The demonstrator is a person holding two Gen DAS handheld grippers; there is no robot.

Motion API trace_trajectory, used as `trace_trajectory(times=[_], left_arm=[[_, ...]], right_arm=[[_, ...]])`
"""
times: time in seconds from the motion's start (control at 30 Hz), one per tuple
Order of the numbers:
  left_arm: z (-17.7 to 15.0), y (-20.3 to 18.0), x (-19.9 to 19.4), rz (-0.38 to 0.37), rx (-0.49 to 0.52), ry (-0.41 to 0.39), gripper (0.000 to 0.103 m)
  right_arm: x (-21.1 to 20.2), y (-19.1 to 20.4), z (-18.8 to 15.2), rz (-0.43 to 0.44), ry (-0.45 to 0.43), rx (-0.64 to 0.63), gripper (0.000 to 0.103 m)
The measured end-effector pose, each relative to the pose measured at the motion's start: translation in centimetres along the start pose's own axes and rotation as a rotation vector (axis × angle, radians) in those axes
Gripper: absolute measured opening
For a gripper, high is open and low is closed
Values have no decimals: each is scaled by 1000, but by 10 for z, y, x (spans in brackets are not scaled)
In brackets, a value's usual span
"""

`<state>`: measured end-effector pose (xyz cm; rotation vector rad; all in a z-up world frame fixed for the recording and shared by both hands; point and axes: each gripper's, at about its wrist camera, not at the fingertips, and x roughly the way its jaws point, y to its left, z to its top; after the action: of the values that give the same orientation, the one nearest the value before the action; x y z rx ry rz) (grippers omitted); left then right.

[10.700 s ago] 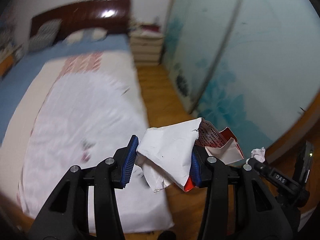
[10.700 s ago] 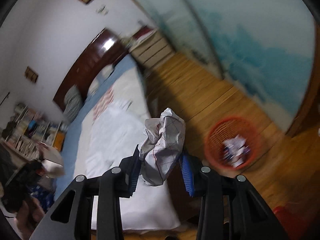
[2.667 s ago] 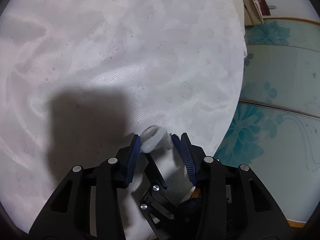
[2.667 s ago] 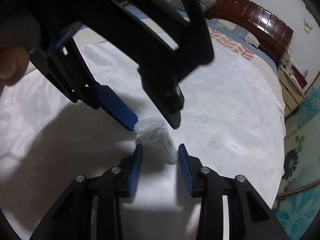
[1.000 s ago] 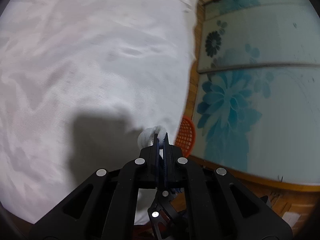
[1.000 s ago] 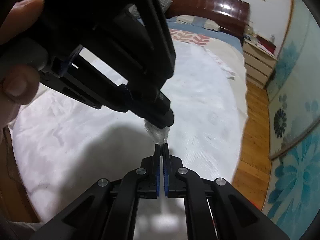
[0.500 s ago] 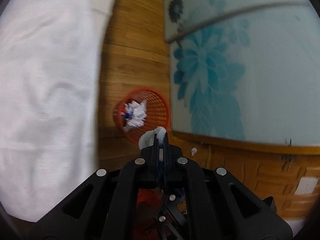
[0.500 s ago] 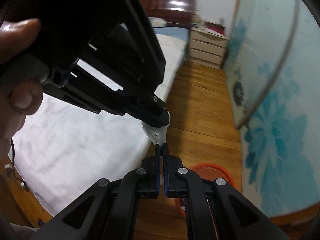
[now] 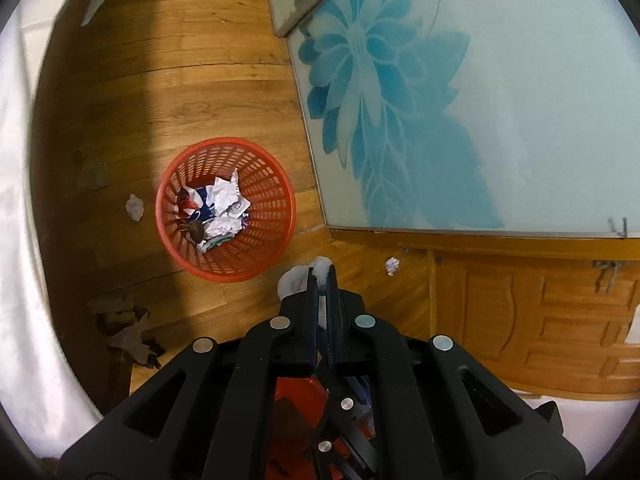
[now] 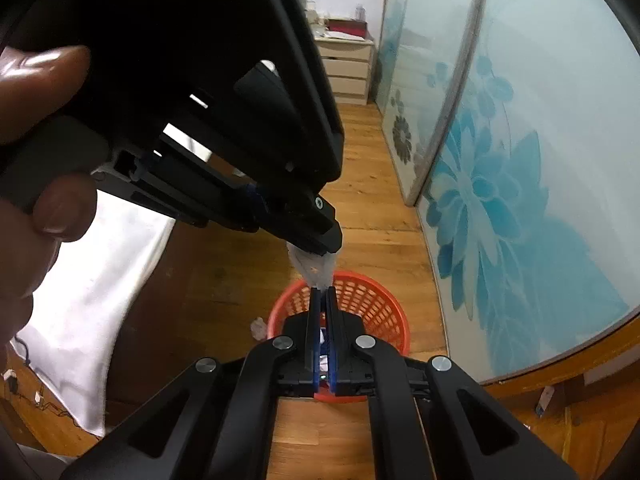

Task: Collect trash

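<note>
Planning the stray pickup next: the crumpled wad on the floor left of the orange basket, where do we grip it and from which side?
Take the crumpled wad across its narrower middle, coming straight down from above. It lies loose on the wooden floor, a small lumpy ball with no handle or edge. It sits just clear of the orange basket, so set the fingers in line with the rim rather than across the gap.

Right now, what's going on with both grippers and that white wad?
Both grippers pinch the same white tissue wad: the left gripper from above, the right gripper from below, fingers closed. They hang above the wooden floor near the red basket, which already holds crumpled paper. In the left wrist view the wad sits just outside the basket's rim, not yet over the opening. Two stray paper balls lie on the floor, one left of the basket, one by the wooden panel.
</note>
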<state>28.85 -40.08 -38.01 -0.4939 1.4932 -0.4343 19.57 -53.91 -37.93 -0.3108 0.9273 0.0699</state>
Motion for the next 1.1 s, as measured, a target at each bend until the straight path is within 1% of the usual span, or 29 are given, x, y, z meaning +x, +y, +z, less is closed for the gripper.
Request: trace_trajectory(times=[0.1, 0.17, 0.2, 0.27, 0.3, 0.33, 0.37, 0.4, 0.47, 0.5, 0.53, 0.73, 0.87, 0.93, 1.03, 1.07, 1.1], left_arm=[[2, -6, 13, 17, 9, 0, 3], [4, -9, 15, 31, 23, -23, 4], [5, -9, 15, 53, 34, -37, 5], [6, -9, 16, 71, 42, -50, 12], [8, -9, 16, 75, 40, -56, 22], [8, -8, 14, 85, 40, -68, 37], [9, -8, 11, 89, 39, -90, 45], [10, -7, 7, 92, 40, -109, 50], [12, -8, 1, 99, 53, -136, 52], [13, -7, -2, 89, 49, -146, 59], [13, -6, -5, 79, 43, -156, 63], [11, 0, -24, 70, 43, -206, 64], [6, 5, -49, 65, 45, -254, 64], [2, 8, -64, 69, 44, -279, 64], [-7, 19, -106, 41, 12, -362, 64], [-13, 26, -131, 23, -15, -423, 64], [-18, 29, -149, 26, -20, -461, 67]], right_arm=[[6, -11, -8, -16, 1, 11, 6], [9, -16, -11, -17, 4, 20, 7], [12, -18, -14, -16, 9, 21, 7], [15, -19, -18, -24, 16, 20, 7], [17, -19, -18, -26, 20, 21, 13], [19, -20, -19, -31, 21, 20, 32], [19, -20, -20, -34, 15, 19, 44], [19, -20, -19, -28, 8, 22, 59], [17, -18, -19, -42, -5, 25, 64], [19, -18, -19, -49, -3, 26, 70], [19, -18, -18, -52, -7, 31, 72], [15, -11, -12, -66, -23, 43, 73], [10, -3, -7, -60, -31, 38, 73], [1, 5, -2, -60, -42, 33, 73], [-18, 18, 6, -52, -49, 38, 73], [-27, 26, 11, -47, -51, 41, 73], [-34, 30, 15, -43, -53, 40, 73]])
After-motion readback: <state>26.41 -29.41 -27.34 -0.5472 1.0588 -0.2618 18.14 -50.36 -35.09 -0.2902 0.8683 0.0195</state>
